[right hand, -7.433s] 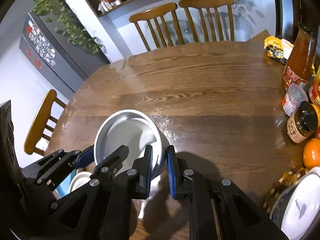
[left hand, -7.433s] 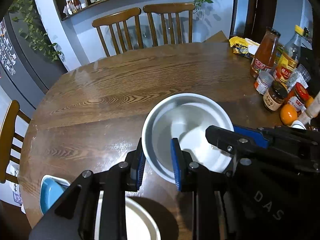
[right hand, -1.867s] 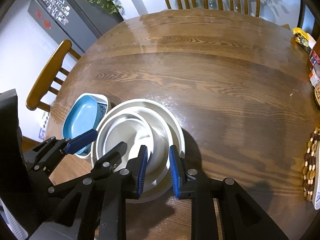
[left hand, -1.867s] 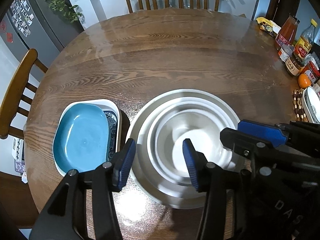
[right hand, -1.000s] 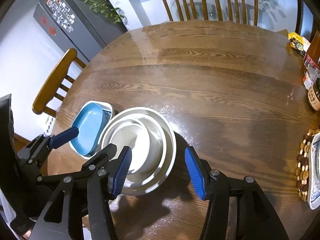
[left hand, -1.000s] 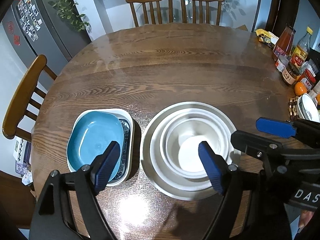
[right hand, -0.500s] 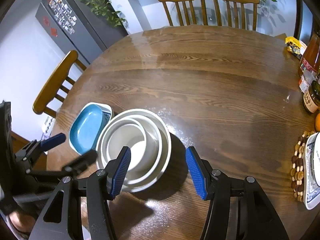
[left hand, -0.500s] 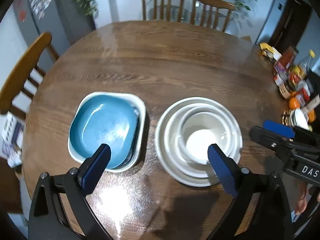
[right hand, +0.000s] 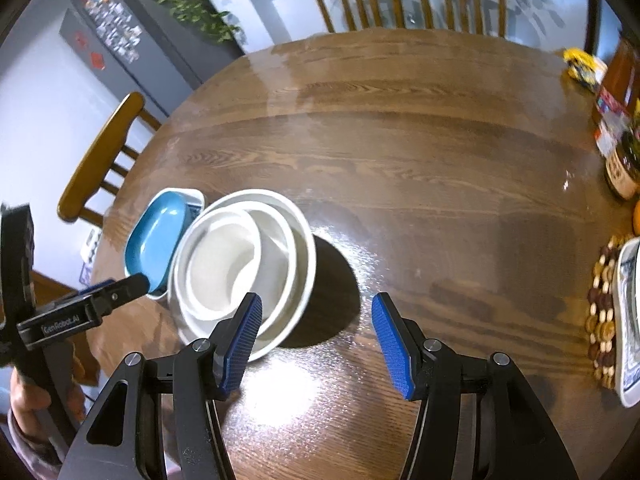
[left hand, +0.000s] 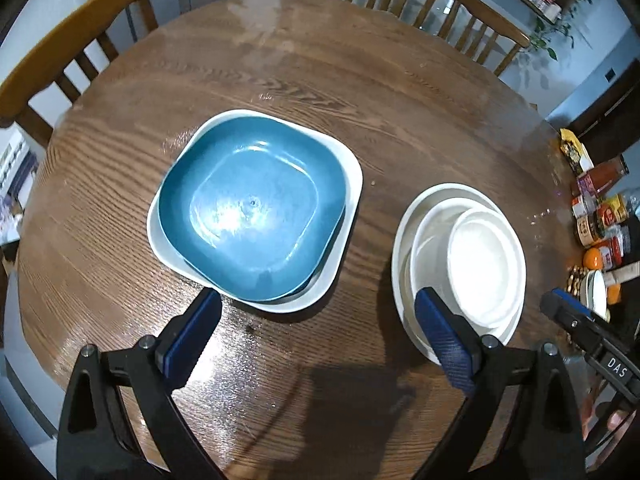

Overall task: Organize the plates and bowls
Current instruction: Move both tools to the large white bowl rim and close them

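A blue square plate (left hand: 252, 216) lies on a white square plate (left hand: 352, 184) at the table's left. To its right stands a stack of round white bowls (left hand: 480, 264) nested on a white plate (left hand: 400, 240). My left gripper (left hand: 320, 332) is open and empty, held above the table's near edge between the two stacks. My right gripper (right hand: 316, 340) is open and empty, just right of the white bowl stack (right hand: 236, 264). The blue plate (right hand: 156, 236) shows left of the stack there.
The round wooden table (left hand: 360, 80) has chairs (left hand: 72, 40) at the left and far side. Jars, bottles and an orange (left hand: 600, 220) crowd the right edge. A patterned dish (right hand: 628, 320) on a beaded mat lies at the right.
Both grippers let go of the white bowl set into the stack, opened wide and pulled back and up. The left gripper has swung left toward the blue plate.
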A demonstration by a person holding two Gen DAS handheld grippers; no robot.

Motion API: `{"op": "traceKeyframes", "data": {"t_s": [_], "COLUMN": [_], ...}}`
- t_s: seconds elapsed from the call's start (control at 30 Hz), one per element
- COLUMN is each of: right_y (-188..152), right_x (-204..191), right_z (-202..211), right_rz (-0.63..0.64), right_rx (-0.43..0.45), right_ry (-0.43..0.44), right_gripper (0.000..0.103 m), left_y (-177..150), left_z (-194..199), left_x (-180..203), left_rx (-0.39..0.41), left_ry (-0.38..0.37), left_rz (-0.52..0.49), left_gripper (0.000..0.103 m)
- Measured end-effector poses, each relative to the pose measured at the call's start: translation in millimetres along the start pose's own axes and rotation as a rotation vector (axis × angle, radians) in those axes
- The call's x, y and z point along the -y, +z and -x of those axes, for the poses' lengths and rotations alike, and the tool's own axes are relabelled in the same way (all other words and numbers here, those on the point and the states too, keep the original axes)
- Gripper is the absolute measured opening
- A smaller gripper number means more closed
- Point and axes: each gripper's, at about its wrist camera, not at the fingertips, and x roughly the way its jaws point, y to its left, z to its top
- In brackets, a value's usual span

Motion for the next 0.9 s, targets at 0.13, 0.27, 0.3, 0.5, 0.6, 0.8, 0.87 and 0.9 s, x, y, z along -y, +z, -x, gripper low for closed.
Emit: {"op": "traceKeyframes", "data": {"t_s": [0.13,0.27,0.3,0.5,0.6,0.8,0.87,0.9], "right_y": [2,5,6,6,6,8,8,8], "right_x": [7,9,10,14,11,6,5,6], "right_z": [-1,-7,-10,-24,-25,-31,-33,-34], "right_rz": [-0.039,-0.057,-0.062,-0.104,-0.104,-0.104,-0.109,-0.112], "right_rx": [0.004,0.0,-0.005,-0.055,-0.057,-0.074,-0.08,-0.081], "right_ry": [-0.011,-0.001,0.006,0.067,0.063,0.062,0.065,0.067], "right_gripper": [0.058,0.055,0.05,0.034,0.033,0.027,0.025,0.025], "left_y": [4,9,9,17,19,21,21,21], "left_z": [-3,-7,-8,-15,-16,-21,-24,-26], "left_x": [4,8,9,10,12,15,16,16], "left_rx": [-0.002,-0.007,-0.009,-0.029,-0.031,-0.052,-0.071,-0.082], "left_ry": [0.018,0.02,0.018,-0.003,-0.005,0.004,-0.018,-0.033], "left_rz": [0.002,-0.003,-0.006,-0.013,-0.018,-0.029,-0.025,-0.022], "left_gripper": [0.081,0.072,0.063,0.049,0.046,0.037,0.035,0.03]}}
